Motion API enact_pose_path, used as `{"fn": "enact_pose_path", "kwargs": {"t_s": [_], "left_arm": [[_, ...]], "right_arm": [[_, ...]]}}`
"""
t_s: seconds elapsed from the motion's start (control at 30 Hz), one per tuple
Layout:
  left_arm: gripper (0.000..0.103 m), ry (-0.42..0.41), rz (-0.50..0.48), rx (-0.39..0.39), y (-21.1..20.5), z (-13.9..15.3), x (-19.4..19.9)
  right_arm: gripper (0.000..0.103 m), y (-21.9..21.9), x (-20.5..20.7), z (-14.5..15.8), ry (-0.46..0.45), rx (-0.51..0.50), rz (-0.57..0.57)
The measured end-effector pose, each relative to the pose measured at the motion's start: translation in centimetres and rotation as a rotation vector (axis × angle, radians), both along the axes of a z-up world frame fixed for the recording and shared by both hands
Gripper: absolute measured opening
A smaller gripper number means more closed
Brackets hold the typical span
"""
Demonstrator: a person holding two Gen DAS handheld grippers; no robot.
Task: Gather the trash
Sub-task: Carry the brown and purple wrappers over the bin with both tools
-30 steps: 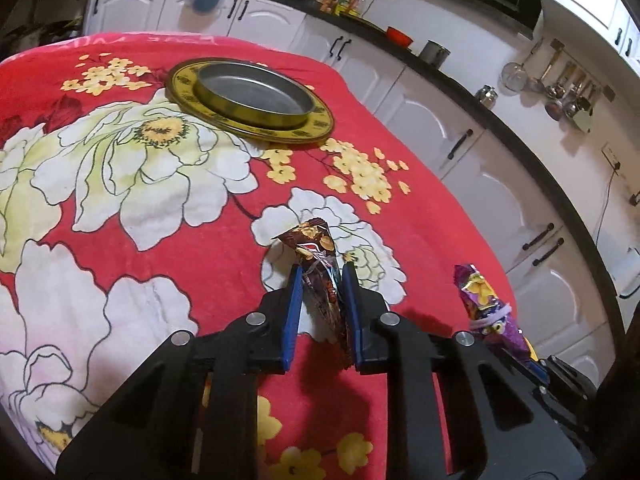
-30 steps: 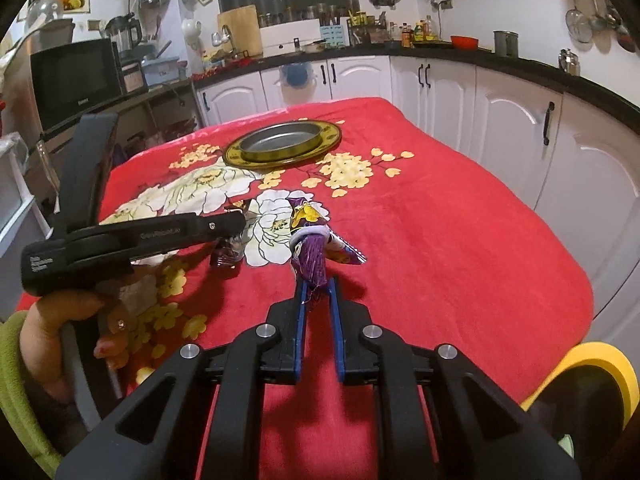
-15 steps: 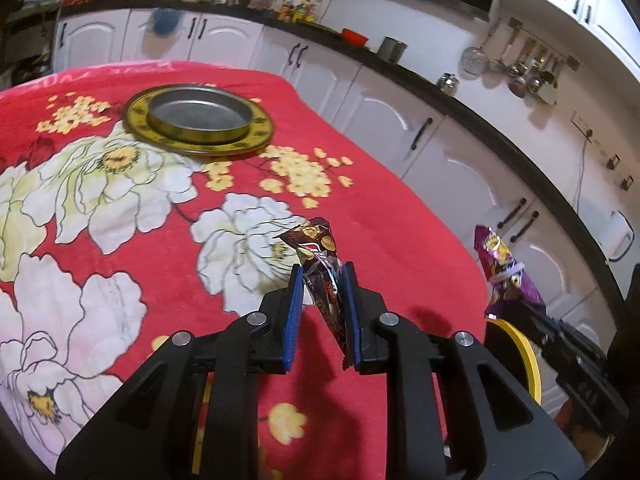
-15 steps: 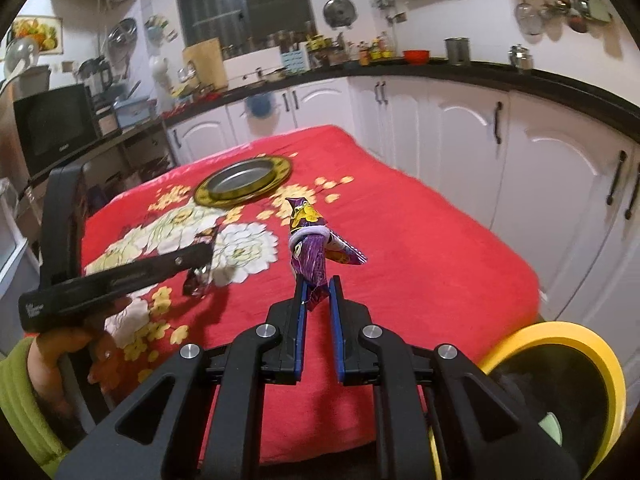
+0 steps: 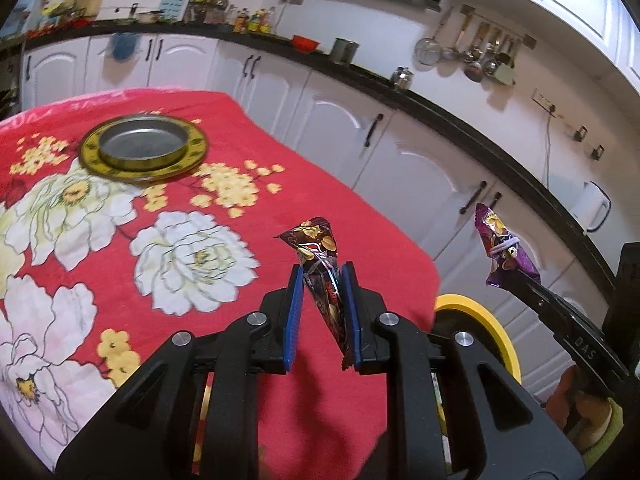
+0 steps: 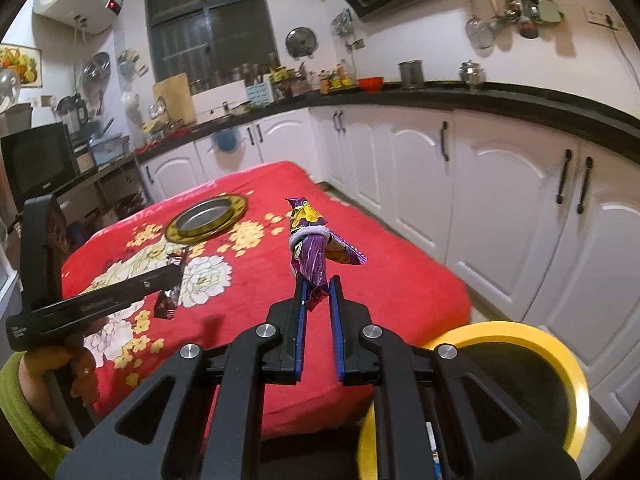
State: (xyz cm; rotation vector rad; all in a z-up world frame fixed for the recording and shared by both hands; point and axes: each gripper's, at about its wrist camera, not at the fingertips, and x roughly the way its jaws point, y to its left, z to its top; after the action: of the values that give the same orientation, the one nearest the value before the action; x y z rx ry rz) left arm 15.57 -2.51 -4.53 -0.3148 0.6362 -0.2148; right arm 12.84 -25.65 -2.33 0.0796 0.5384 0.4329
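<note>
Left gripper (image 5: 320,284) tilted down (gripping wrapper (image 5: 318,252))

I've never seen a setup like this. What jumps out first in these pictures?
Two black handheld grippers each pinch a snack wrapper above a bright red flowered tablecloth: the left gripper clamps a dark brown cone-shaped wrapper, the right gripper a crumpled purple wrapper. A yellow-rimmed bin waits beside the table's near corner, and a round gold-rimmed metal tray sits at the far end.
</note>
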Motion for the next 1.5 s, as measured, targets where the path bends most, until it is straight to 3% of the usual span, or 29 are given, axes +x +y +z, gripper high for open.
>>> {"fn": "enact_pose_path", "kwargs": {"t_s": [0.73, 1.5], "left_arm": [[0.014, -0.031, -0.259, 0.085, -11.4, 1.3, -0.5], [0.014, -0.007, -0.477, 0.173, -20.1, -0.7, -2.0]], "right_arm": [[0.011, -11.0, -2.8, -1.0, 0.007, 0.027, -0.216], [0.011, -15.5, -4.1, -4.0, 0.075, 0.021, -0.294]]}}
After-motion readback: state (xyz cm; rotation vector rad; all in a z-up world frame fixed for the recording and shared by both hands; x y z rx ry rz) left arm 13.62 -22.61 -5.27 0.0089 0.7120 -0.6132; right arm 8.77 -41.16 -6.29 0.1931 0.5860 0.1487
